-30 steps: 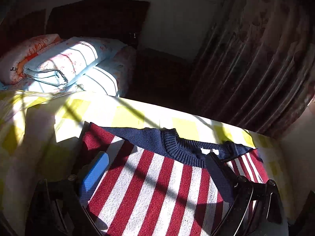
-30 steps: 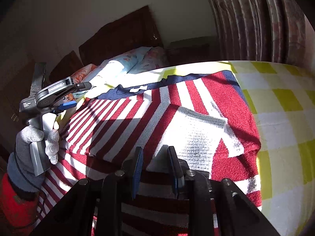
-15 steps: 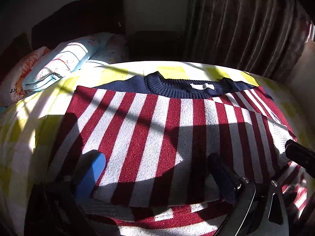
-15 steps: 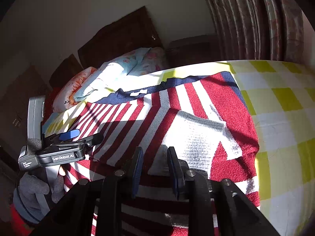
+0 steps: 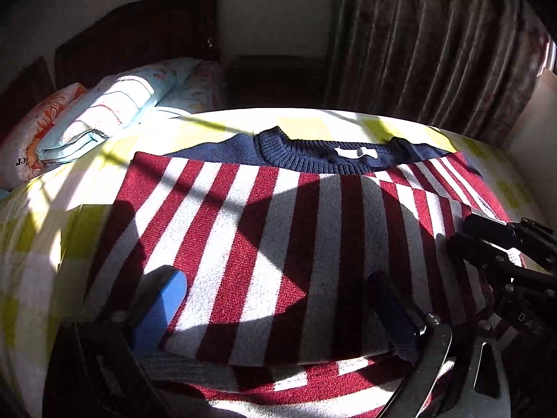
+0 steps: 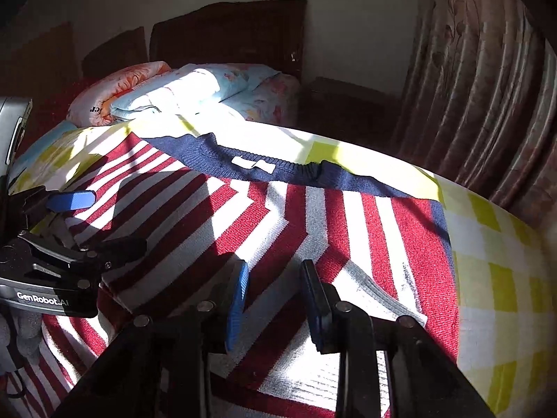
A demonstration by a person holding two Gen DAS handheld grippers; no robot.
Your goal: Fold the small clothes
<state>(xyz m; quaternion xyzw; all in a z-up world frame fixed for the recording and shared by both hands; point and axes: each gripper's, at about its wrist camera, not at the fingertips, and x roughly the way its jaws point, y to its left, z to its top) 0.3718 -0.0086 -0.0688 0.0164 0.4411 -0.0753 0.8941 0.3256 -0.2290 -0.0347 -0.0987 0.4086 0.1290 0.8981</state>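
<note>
We see the striped sweater [image 5: 264,244] lying flat on the bed [image 5: 52,216]. Our left hand-held gripper [image 5: 275,299] is spread wide over it; our right hand-held gripper [image 6: 275,299] stands narrowly parted, holding nothing.

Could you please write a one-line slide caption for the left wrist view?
Open left gripper over a folded red-and-white striped sweater on a yellow-checked bed.
</note>
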